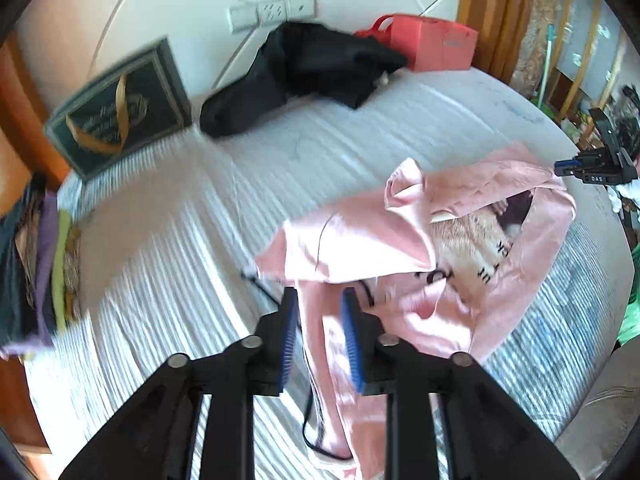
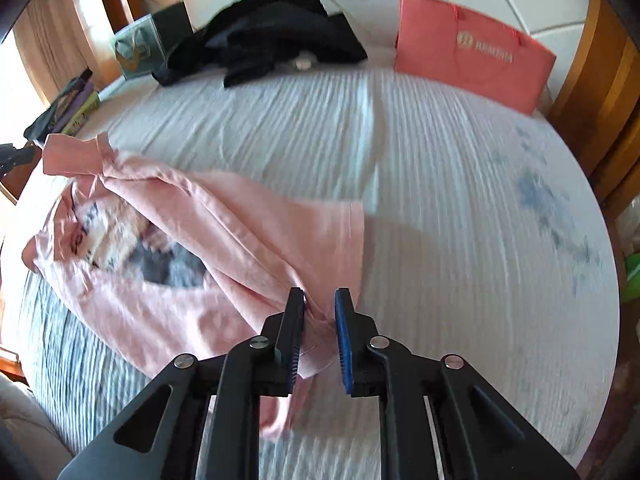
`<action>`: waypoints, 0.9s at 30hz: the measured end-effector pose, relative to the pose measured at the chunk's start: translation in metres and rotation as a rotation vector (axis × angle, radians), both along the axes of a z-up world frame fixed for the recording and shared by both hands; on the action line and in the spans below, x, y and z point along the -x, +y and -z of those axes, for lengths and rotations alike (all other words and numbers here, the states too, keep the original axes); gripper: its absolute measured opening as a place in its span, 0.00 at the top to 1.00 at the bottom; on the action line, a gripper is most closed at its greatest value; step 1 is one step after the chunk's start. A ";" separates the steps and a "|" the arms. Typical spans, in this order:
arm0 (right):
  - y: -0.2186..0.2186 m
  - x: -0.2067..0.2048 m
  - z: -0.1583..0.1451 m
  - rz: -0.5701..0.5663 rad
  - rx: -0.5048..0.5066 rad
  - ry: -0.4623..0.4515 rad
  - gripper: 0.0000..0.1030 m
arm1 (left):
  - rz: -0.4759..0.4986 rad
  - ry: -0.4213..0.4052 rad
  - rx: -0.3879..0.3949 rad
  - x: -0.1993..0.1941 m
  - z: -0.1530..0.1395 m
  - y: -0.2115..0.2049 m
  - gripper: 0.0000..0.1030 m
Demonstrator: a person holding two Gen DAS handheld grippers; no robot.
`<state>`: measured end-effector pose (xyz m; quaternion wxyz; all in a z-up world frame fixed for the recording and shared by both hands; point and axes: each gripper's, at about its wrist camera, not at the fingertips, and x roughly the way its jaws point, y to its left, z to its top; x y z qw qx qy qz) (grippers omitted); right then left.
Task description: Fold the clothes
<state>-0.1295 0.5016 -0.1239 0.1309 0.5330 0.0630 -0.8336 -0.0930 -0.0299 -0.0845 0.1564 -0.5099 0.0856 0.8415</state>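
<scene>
Pink shirt (image 2: 224, 236) betw. right gripper (image 2: 320, 300) pads; crumpled

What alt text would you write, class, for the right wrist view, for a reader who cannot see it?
The right gripper stands with pink fabric between its blue pads, part of a crumpled pink shirt on a white ribbed bedspread. Behind lie dark clothes and a coral paper bag.

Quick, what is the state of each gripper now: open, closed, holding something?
Left gripper: fingers open, pink garment between them, not pinched.
Right gripper: fingers partly open, a bunch of the pink garment between them; a grip cannot be told.
</scene>
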 end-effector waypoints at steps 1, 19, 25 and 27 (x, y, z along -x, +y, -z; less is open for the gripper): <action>0.005 -0.003 0.004 0.027 0.004 -0.013 0.85 | -0.041 -0.021 -0.021 -0.004 0.007 -0.007 0.71; -0.174 0.027 -0.041 -0.245 0.181 0.102 0.53 | -0.193 -0.076 -0.169 0.036 0.027 0.033 0.43; -0.221 0.036 -0.020 -0.335 0.086 0.060 0.53 | -0.100 -0.130 -0.120 0.028 0.048 0.057 0.36; -0.215 0.035 -0.014 -0.337 0.046 0.049 0.53 | -0.098 -0.141 -0.117 0.031 0.056 0.060 0.36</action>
